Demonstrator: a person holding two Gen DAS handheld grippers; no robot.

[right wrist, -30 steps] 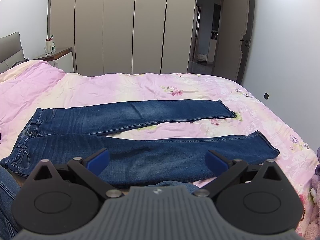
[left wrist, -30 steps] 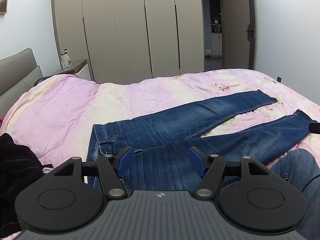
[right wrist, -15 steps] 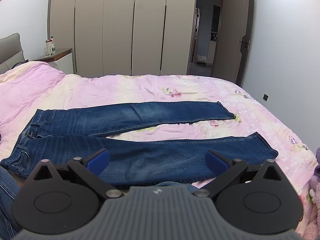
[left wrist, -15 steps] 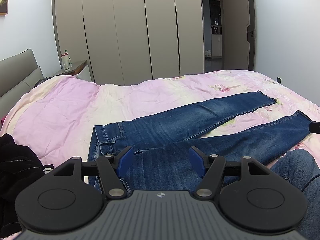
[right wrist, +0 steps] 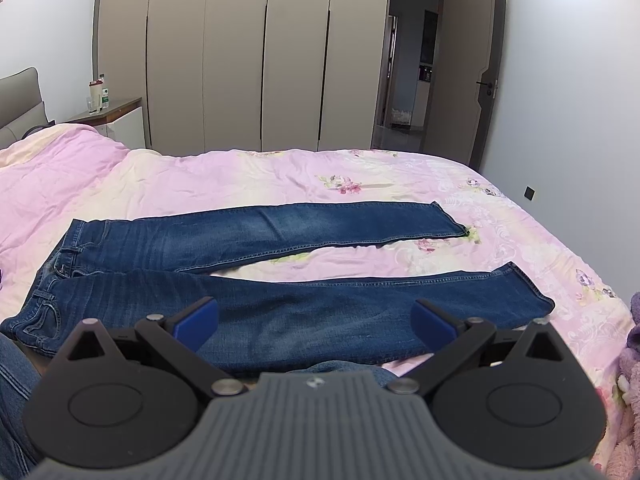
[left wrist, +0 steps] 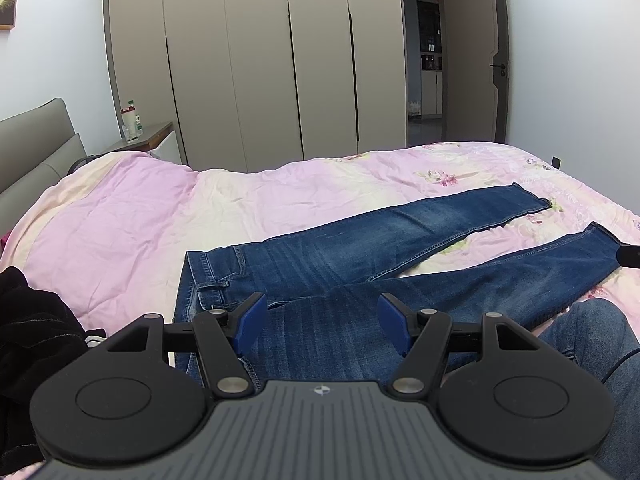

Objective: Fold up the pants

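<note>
Blue jeans lie flat on the pink bed, waistband to the left, both legs spread apart toward the right. They also show in the right wrist view. My left gripper is open and empty, held above the hip part near the waistband. My right gripper is open wide and empty, above the near leg's middle. Neither gripper touches the fabric.
The pink floral duvet covers the bed. A black garment lies at the left. The person's own jeans-clad leg is at the near edge. A nightstand with bottles, wardrobe and open door stand behind. A purple plush lies right.
Both grippers have drifted slightly; the views shift a little, with the jeans sitting a touch lower in the left wrist view. Both stay open and the jeans have not moved.
</note>
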